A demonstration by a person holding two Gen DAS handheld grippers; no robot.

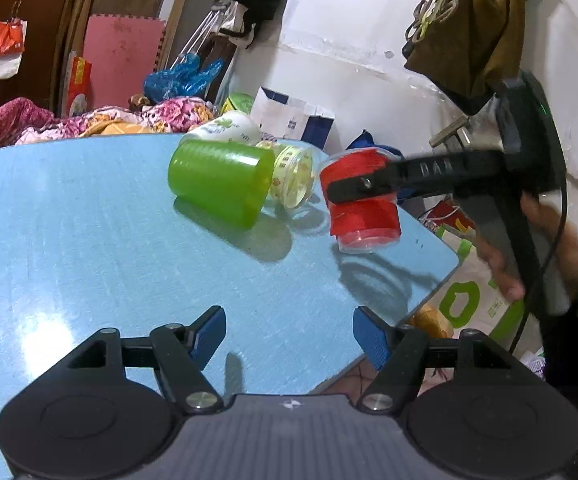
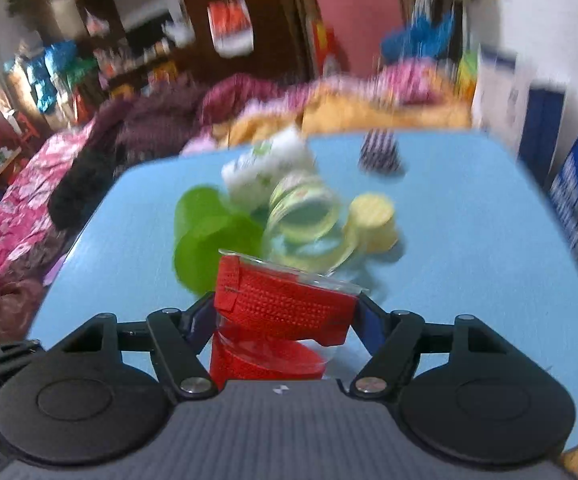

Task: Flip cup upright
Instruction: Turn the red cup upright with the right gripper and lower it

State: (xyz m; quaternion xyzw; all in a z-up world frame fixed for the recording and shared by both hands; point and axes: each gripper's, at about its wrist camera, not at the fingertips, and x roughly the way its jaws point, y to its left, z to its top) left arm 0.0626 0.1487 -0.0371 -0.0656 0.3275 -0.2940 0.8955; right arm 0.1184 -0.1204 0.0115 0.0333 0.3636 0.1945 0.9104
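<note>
A clear plastic cup with a red sleeve (image 1: 363, 200) is held a little above the blue table (image 1: 89, 220) near its right edge, wide rim up and slightly tilted. My right gripper (image 1: 359, 190) is shut on it around the sleeve. In the right wrist view the red cup (image 2: 285, 312) sits between my right gripper's (image 2: 285, 316) blue pads. My left gripper (image 1: 289, 336) is open and empty over the table's near side, well short of the cup.
A green cup (image 1: 221, 186) lies on its side mid-table, with a clear yellow-printed jar (image 1: 293, 178) and a white printed cup (image 1: 229, 128) beside it. A pale yellow cup (image 2: 373, 220) and a striped cup (image 2: 381, 152) lie farther back. Bedding and bags surround the table.
</note>
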